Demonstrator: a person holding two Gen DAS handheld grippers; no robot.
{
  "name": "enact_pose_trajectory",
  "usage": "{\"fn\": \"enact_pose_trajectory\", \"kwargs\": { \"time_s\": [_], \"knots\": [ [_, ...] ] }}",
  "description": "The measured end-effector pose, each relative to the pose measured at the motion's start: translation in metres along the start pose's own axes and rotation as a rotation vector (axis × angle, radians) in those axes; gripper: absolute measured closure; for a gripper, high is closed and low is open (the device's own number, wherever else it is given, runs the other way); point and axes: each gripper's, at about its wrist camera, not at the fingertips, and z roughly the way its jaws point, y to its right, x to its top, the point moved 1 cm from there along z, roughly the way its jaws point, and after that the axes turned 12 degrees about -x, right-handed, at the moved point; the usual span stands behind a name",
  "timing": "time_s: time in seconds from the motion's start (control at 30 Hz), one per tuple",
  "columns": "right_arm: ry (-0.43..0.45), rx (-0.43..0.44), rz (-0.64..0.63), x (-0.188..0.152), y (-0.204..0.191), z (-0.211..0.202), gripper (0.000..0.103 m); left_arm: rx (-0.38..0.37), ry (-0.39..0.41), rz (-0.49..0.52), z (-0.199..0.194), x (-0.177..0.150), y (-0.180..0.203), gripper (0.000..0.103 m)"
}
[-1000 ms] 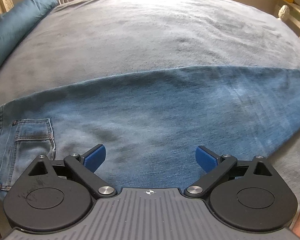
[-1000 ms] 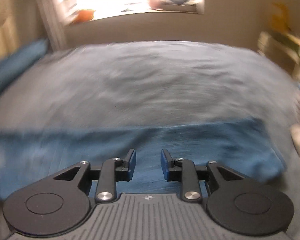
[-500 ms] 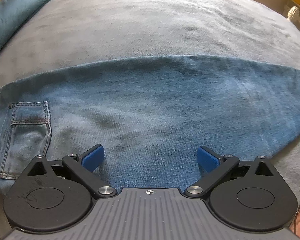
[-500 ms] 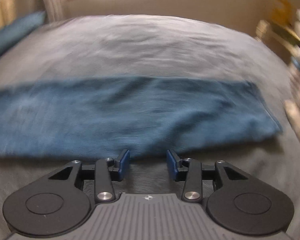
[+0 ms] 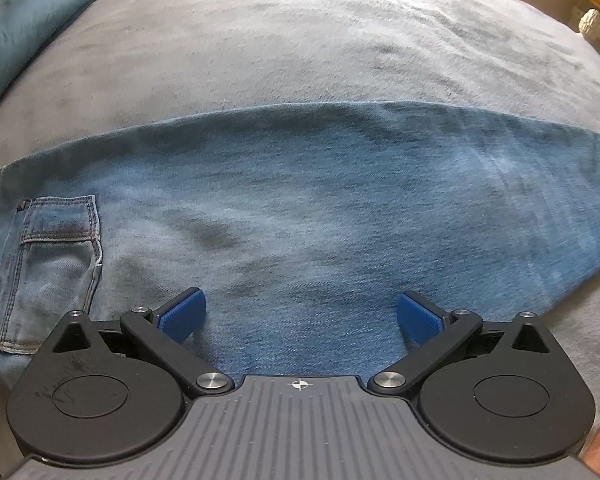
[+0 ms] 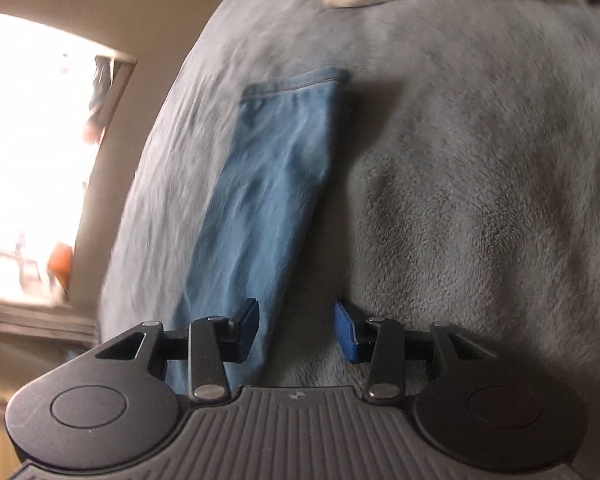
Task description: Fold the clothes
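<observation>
Both grippers stood open with nothing between the pads: our left gripper (image 5: 300,316) spread wide above the jeans (image 5: 300,208), our right gripper (image 6: 296,330) about half open after its jaws had just been widening, straddling the leg's edge. We saw the jeans cut off at both sides in the left view; the right view was blurred by motion. Faded blue denim, stitched back pocket (image 5: 48,264) at left, lay flat and long across the fuzzy grey blanket (image 5: 300,40), its hem (image 6: 296,80) pointing away from the right gripper. A teal pillow (image 5: 32,20) sat beyond.
</observation>
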Motion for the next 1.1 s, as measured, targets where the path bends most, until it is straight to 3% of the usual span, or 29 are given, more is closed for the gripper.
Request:
{"fn": "enact_pose_trajectory", "kwargs": {
  "time_s": [0.27, 0.67, 0.97, 1.1],
  "knots": [
    [0.007, 0.084, 0.189, 0.015, 0.015, 0.022, 0.060, 0.002, 0.000, -0.008, 0.000, -0.002, -0.001, 0.000],
    [0.072, 0.081, 0.302, 0.011, 0.025, 0.017, 0.060, 0.007, 0.000, -0.018, 0.001, -0.003, -0.004, 0.000],
    [0.109, 0.092, 0.300, 0.031, 0.016, 0.035, 0.060, 0.005, 0.000, -0.024, 0.003, -0.003, -0.005, 0.000],
    [0.151, 0.090, 0.306, 0.028, 0.018, 0.025, 0.060, -0.001, 0.002, -0.024, 0.003, -0.004, -0.006, 0.000]
  ]
}}
